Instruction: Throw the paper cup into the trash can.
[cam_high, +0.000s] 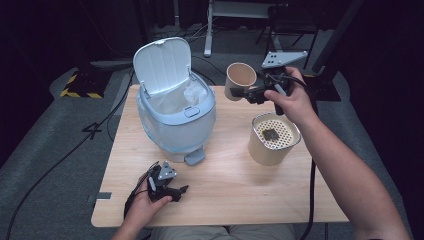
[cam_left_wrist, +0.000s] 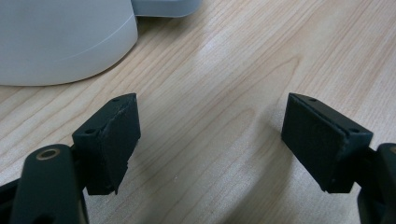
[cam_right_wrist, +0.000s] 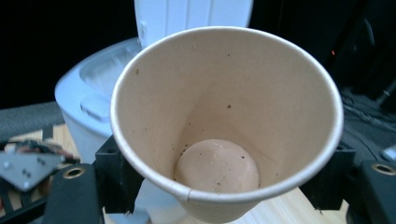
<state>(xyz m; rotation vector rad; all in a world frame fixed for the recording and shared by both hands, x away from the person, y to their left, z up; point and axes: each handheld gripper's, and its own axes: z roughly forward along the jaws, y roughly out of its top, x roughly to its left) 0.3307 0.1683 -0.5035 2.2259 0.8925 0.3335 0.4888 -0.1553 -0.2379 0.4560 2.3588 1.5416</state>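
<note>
My right gripper (cam_high: 246, 93) is shut on a tan paper cup (cam_high: 239, 80), held in the air above the table's far side and tipped so its mouth faces the camera. In the right gripper view the paper cup (cam_right_wrist: 224, 126) is empty apart from a few dark specks, with a jaw on each side. A pale blue pedal bin (cam_high: 175, 110) stands to its left with the lid (cam_high: 162, 64) up and a clear liner inside. My left gripper (cam_high: 176, 192) rests low at the table's near edge, open, with bare wood between its pads (cam_left_wrist: 116, 140).
A tan canister (cam_high: 272, 137) with a perforated white strainer top holding a dark wet lump stands right of the bin. The bin's foot pedal (cam_high: 195, 157) points toward my left gripper. Cables trail over the grey floor on the left.
</note>
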